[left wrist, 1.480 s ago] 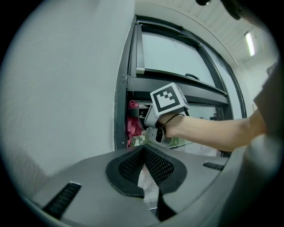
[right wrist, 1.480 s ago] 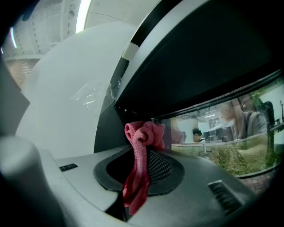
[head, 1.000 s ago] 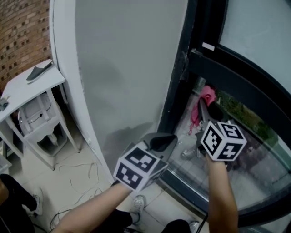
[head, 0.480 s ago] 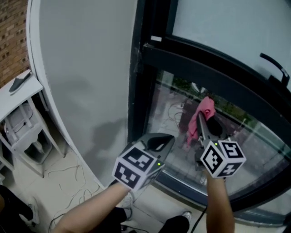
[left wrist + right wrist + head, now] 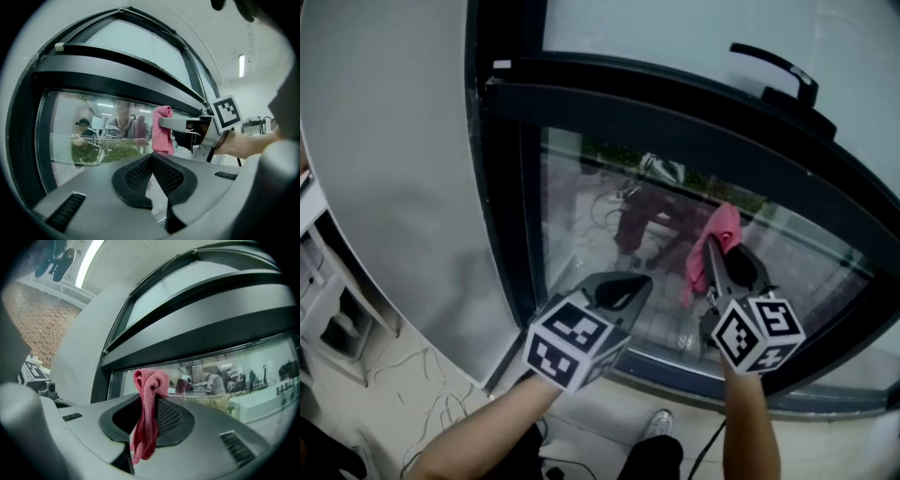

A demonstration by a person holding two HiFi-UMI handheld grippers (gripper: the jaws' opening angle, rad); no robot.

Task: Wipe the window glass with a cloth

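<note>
1. The right tool (image 5: 149, 401) is clamped shut on a pink cloth (image 5: 724, 225). The cloth is bunched into a knob above the jaw tips, and its loose tail hangs down between the jaws toward the tool's body.
2. The cloth is held up in front of the window glass (image 5: 600, 234), right of the middle of the lower pane and just below the dark crossbar (image 5: 675, 127). It sits very close to the pane, but no view settles whether it touches.
3. The left tool (image 5: 152, 158) is closed, its two dark mesh pads meeting at the tips with nothing between them.
4. The left tool is left of the right one and nearer the bottom edge of the pane. It points at the glass and is well apart from the cloth.
5. Each tool carries its marker cube at the near end, and a bare forearm (image 5: 755, 422) reaches up from the bottom of the head view behind the right one.
6. The dark window frame (image 5: 502, 187) runs down the left side of the pane, with a plain grey wall (image 5: 384, 169) to the left of it.
7. A black window handle (image 5: 778, 67) is mounted above the crossbar, on the upper frame at the far right.
8. Greenery (image 5: 108, 152) and faint reflections show in the glass.
9. Thin cables (image 5: 422, 398) lie on the pale floor (image 5: 356, 412) at the near left, and a light shoe (image 5: 656, 424) shows at the foot of the window between the two arms.
</note>
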